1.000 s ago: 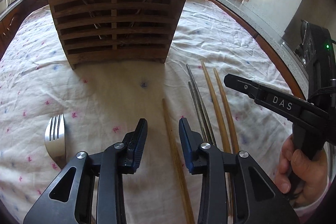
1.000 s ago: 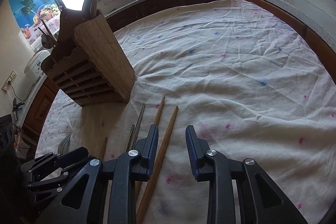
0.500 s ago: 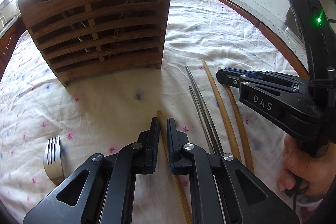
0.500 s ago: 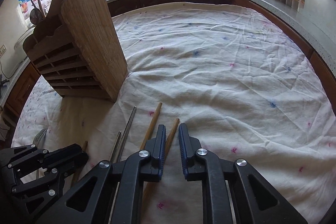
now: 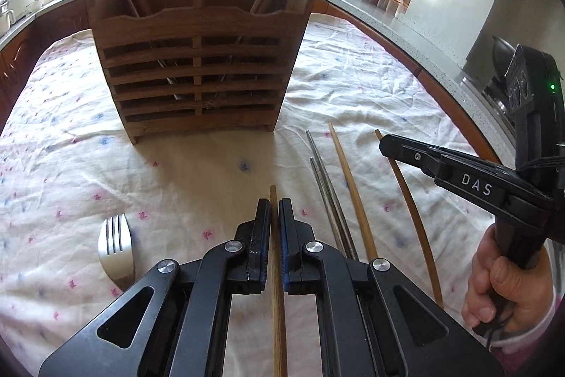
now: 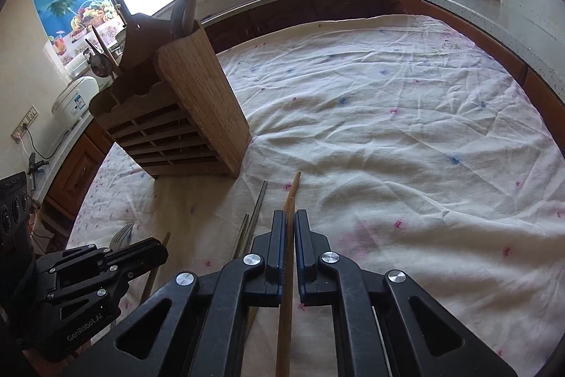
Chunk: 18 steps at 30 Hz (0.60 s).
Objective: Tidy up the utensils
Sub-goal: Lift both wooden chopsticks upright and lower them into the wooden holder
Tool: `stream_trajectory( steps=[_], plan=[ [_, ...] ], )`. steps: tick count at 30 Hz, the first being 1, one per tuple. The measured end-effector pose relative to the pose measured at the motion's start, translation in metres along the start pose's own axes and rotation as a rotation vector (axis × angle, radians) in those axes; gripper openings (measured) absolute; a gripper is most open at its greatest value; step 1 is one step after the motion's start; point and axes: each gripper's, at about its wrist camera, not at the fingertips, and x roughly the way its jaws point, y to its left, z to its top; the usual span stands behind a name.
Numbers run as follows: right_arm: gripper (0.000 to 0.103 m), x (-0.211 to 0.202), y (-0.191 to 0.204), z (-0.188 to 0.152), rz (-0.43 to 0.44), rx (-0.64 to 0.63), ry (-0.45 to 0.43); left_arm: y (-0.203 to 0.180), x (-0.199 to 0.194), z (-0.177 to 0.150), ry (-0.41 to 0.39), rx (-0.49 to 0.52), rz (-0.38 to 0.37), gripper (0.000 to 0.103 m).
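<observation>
My left gripper is shut on a wooden chopstick that sticks out a little past the fingertips, lifted above the cloth. My right gripper is shut on another wooden chopstick; it shows in the left wrist view holding that chopstick. On the cloth between them lie a pair of metal chopsticks and one more wooden chopstick. A steel fork lies at the left. The slatted wooden utensil holder stands behind, with spoons and forks in it.
The table is covered by a wrinkled white cloth with small pink and blue marks. A kitchen counter with bottles, a kettle and a sink curves around the back and right. The left gripper's body shows in the right wrist view.
Both grippers went from open to shut, each on a wooden chopstick. Both have lifted slightly, and the right chopstick has moved away from the others.
</observation>
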Motion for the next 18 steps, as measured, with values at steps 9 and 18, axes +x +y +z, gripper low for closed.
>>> stream_trajectory(
  steps=[9,18],
  plan=[
    [0.005,-0.059,0.013,0.004,0.053,-0.014,-0.111,0.002,-0.062,-0.002,-0.116,-0.031,-0.048,0.004],
    [0.005,-0.101,0.029,0.003,0.098,-0.039,-0.19,0.003,-0.113,-0.008,-0.218,-0.048,-0.083,0.004]
  ],
)
